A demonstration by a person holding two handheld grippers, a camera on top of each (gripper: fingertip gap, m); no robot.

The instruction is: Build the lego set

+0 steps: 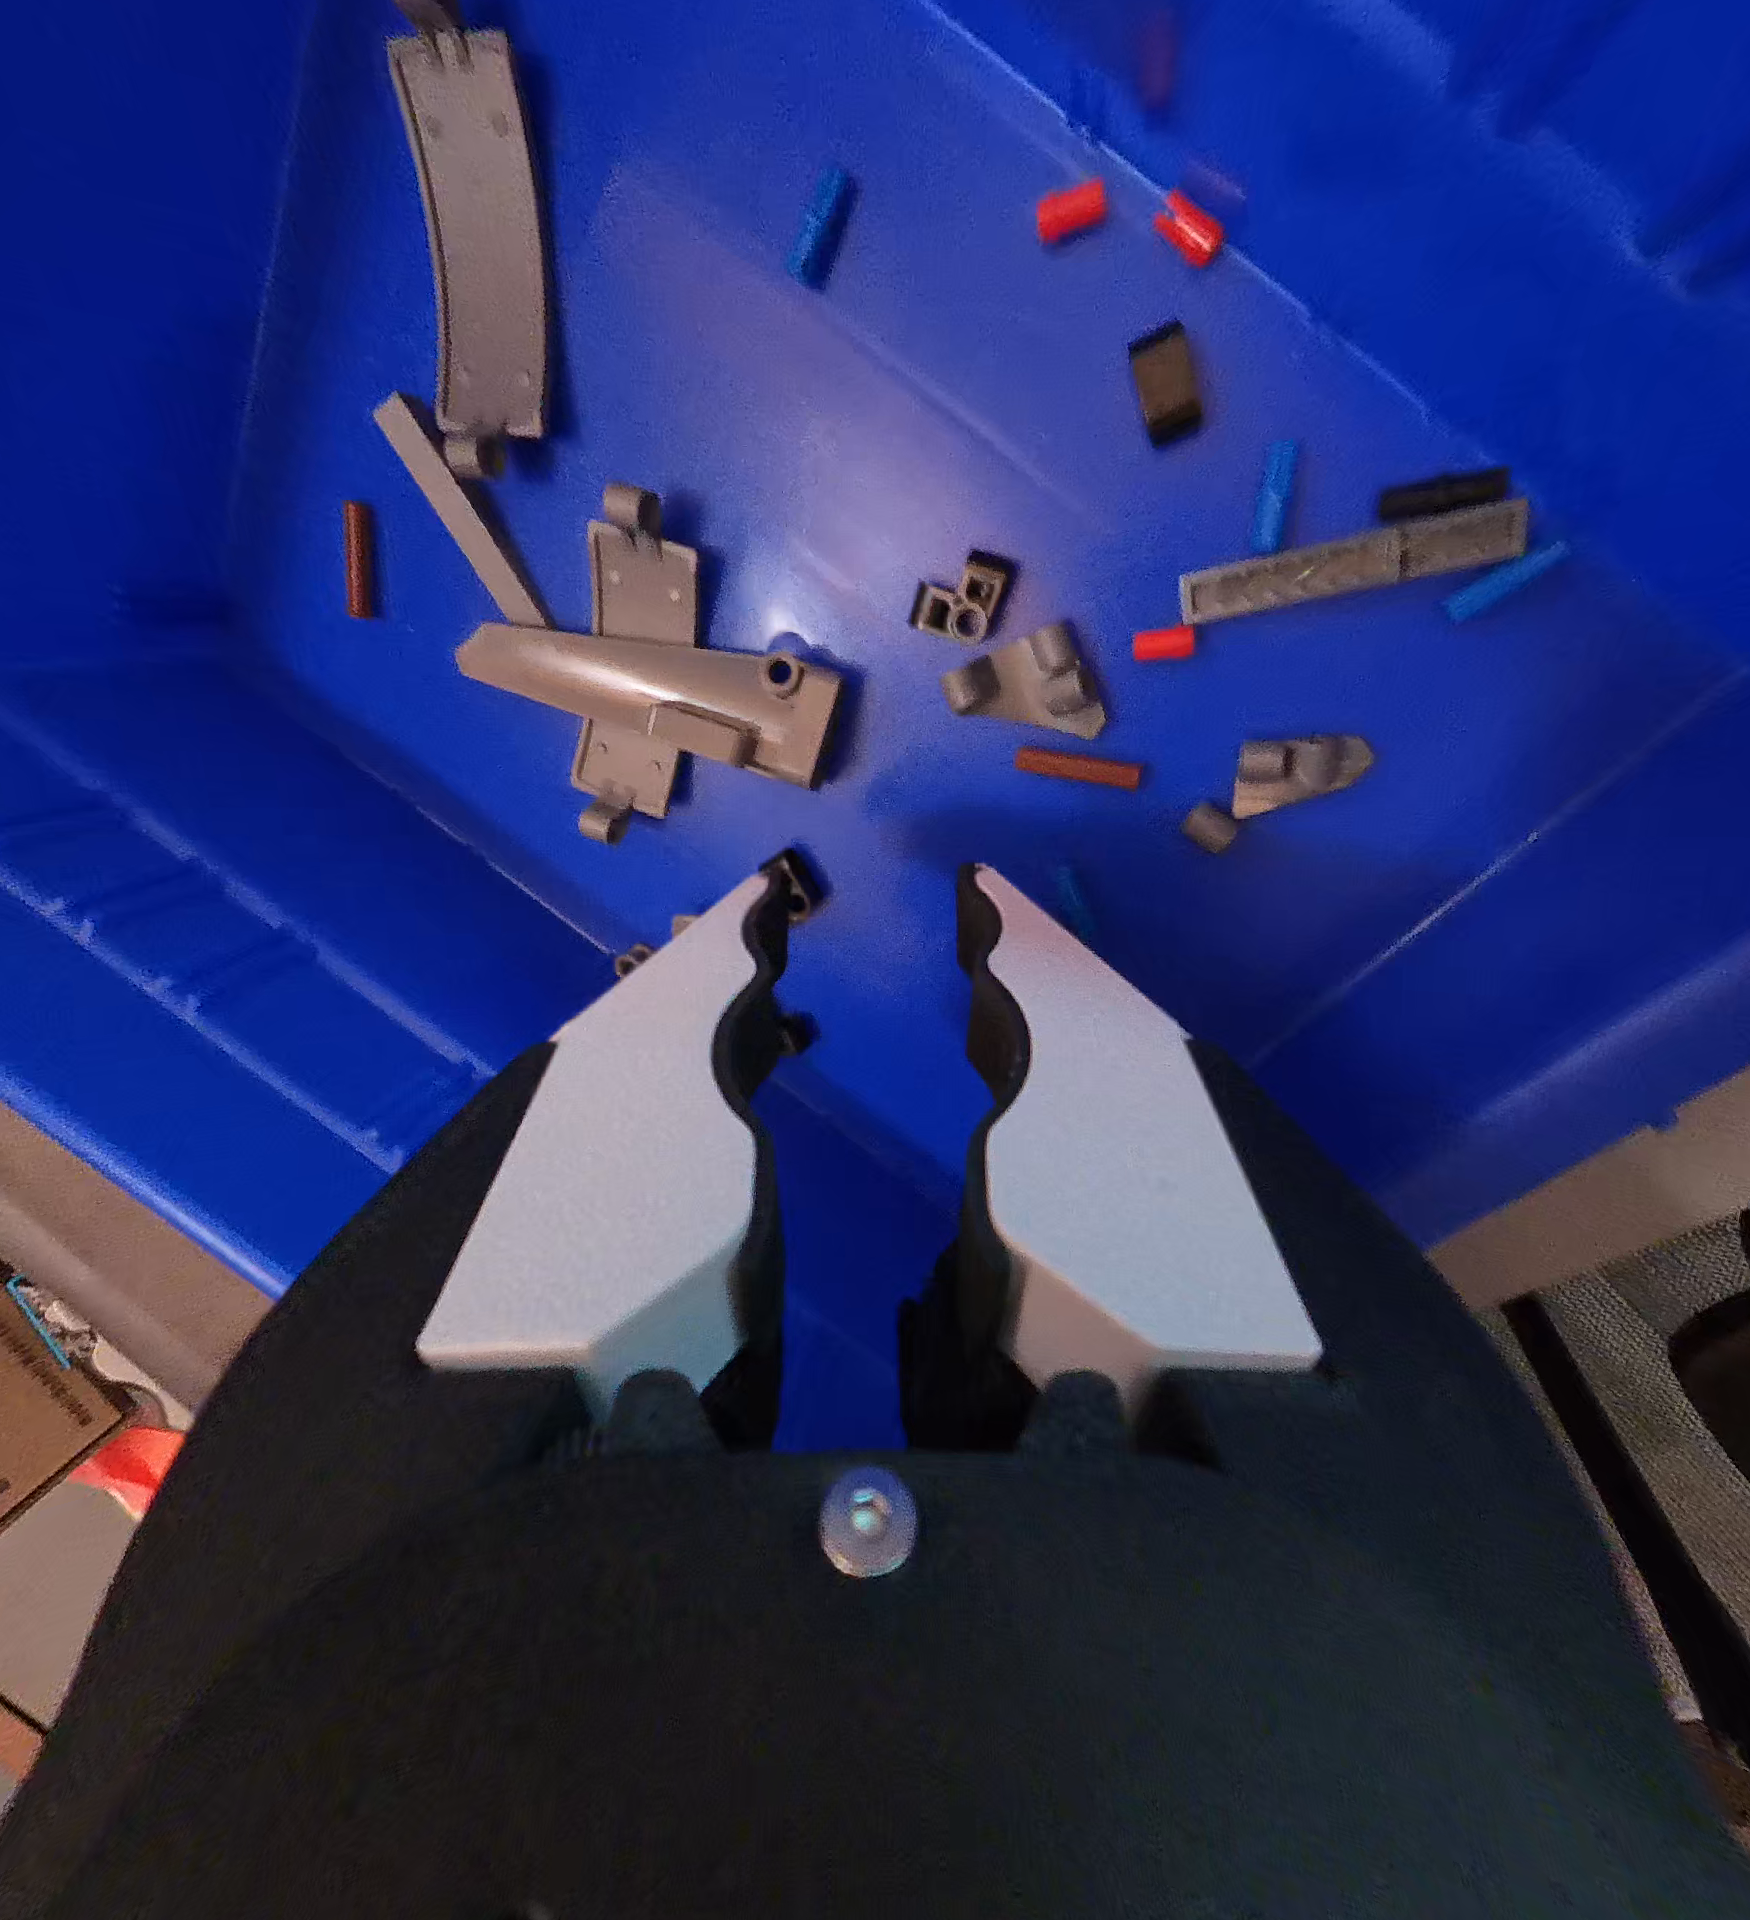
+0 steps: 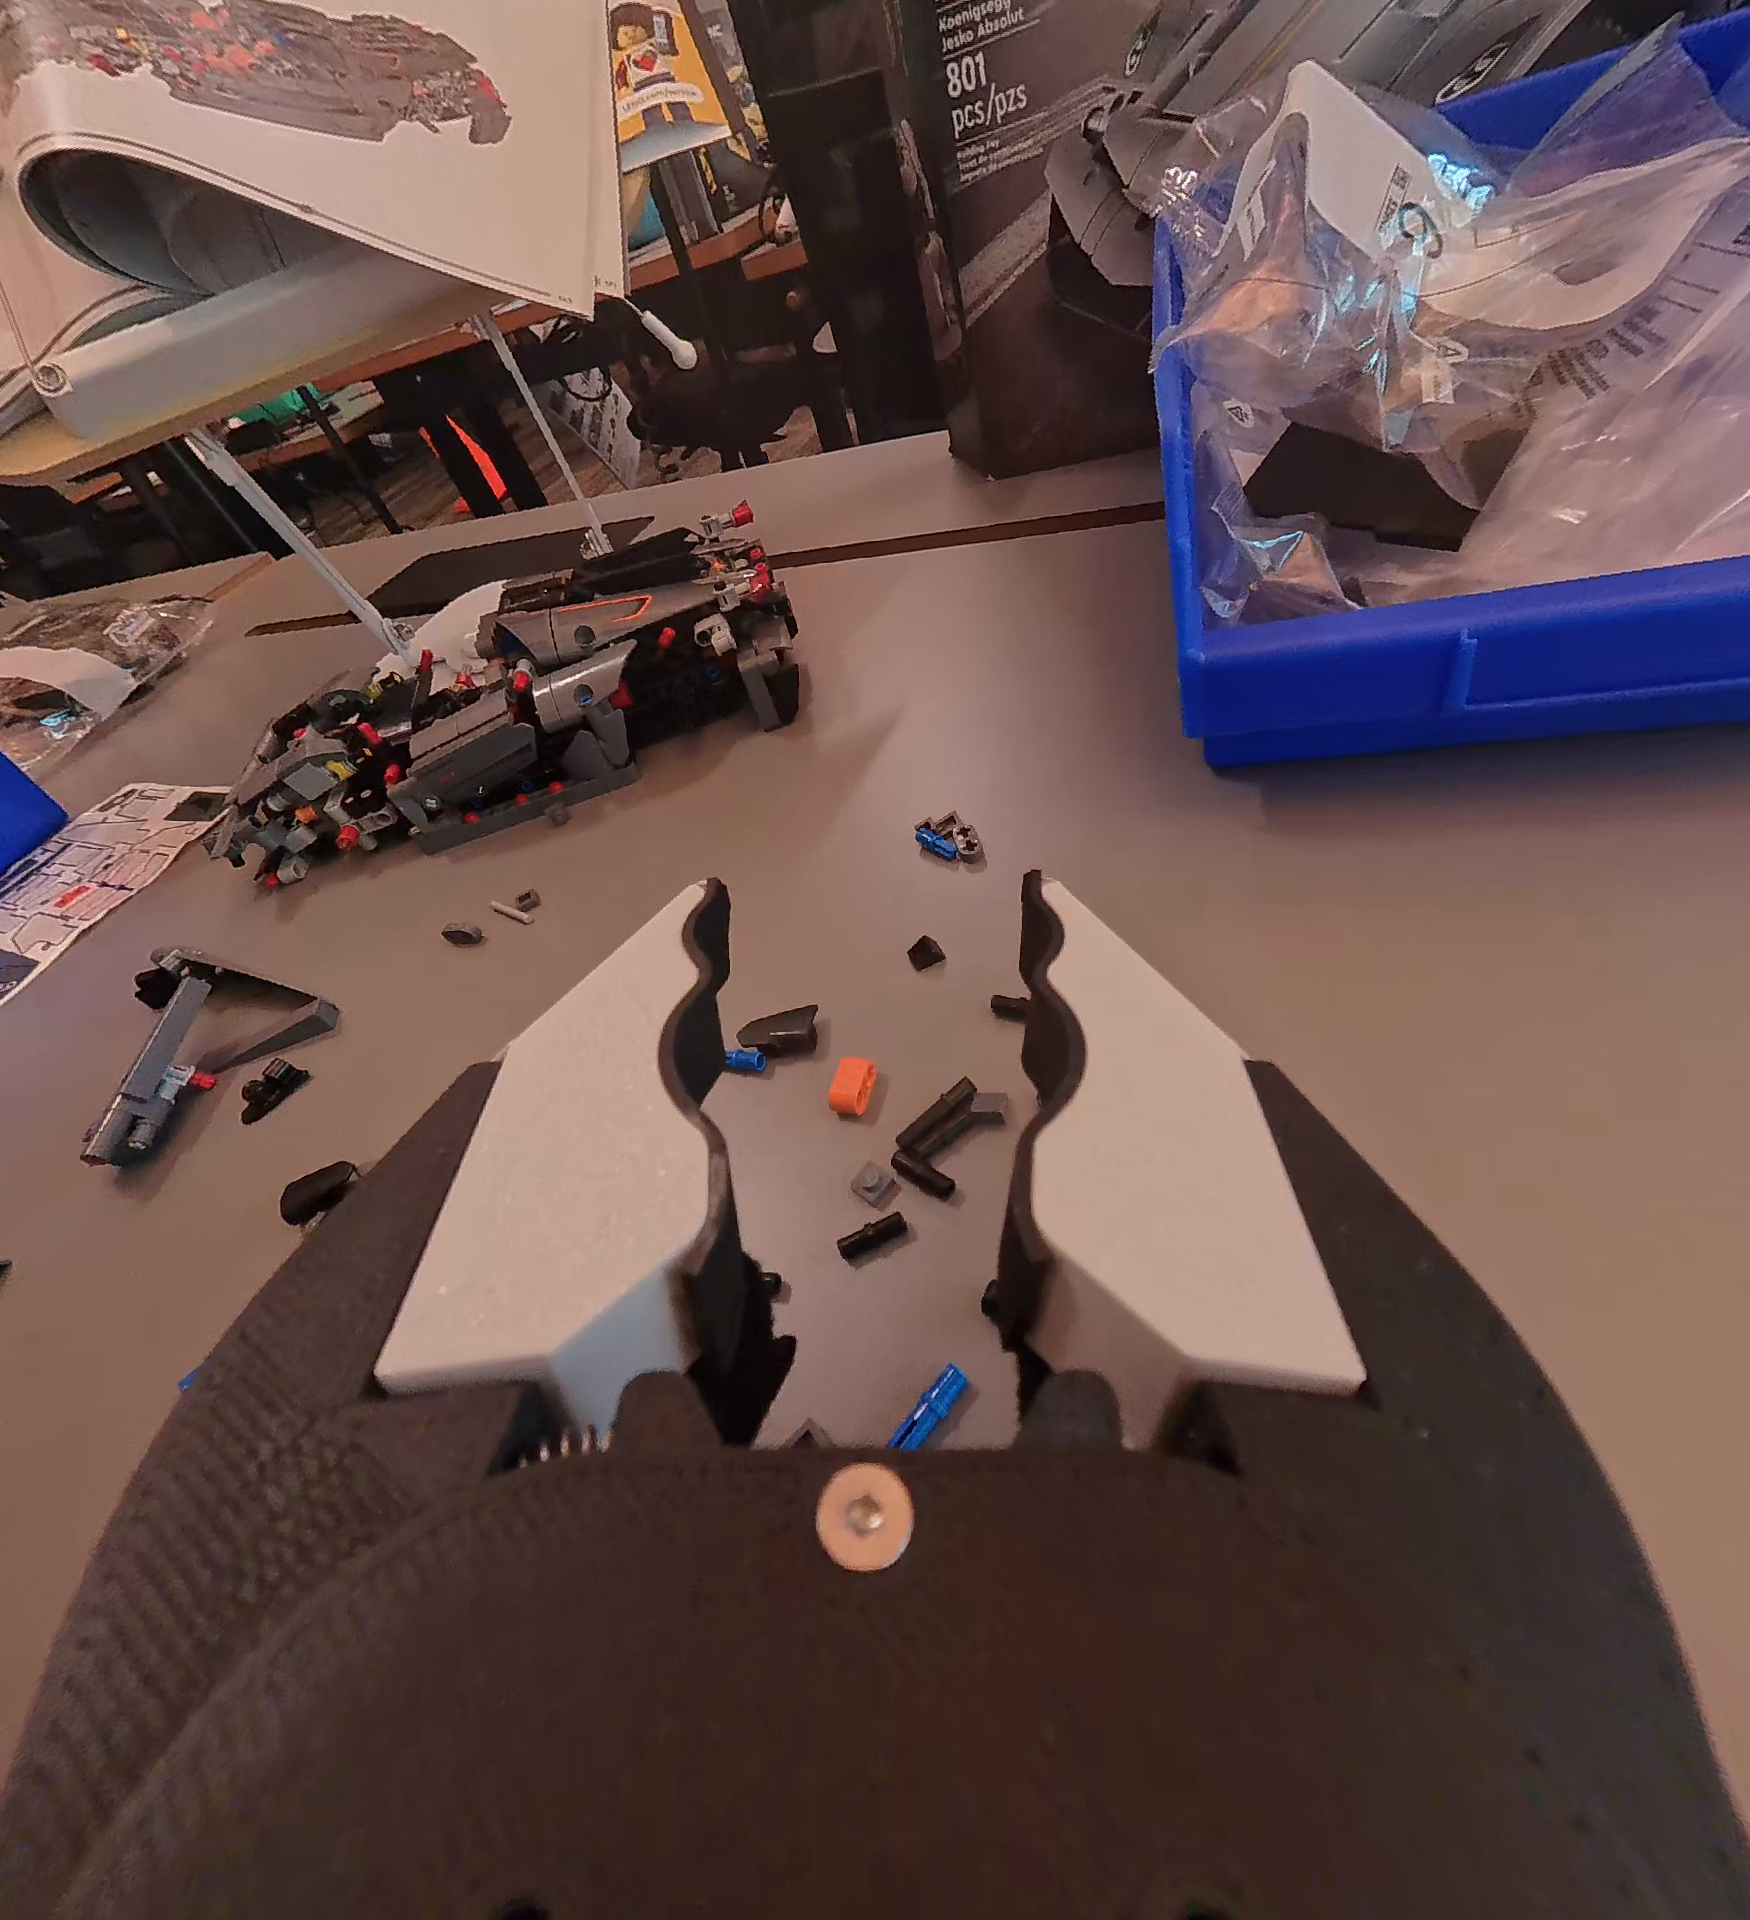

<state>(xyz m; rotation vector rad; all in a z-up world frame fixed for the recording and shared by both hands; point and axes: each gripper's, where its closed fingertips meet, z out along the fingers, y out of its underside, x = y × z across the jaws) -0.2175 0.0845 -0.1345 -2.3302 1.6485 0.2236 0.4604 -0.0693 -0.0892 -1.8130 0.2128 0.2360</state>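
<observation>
Left gripper (image 1: 866, 878) spread, empty, over blue bin (image 1: 1370, 935) of loose grey pieces. Right gripper (image 2: 871, 883) spread, empty, above grey table (image 2: 1370, 1039); half-built car model (image 2: 528, 696) beyond.

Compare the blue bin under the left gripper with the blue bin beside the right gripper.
The left-view bin holds loose pieces scattered over its floor, such as a long curved grey panel; the right-view bin holds clear plastic bags. The left gripper hangs open over its bin; the right gripper, also open, is over the table, its bin off to the side. Both bins are blue plastic.
</observation>
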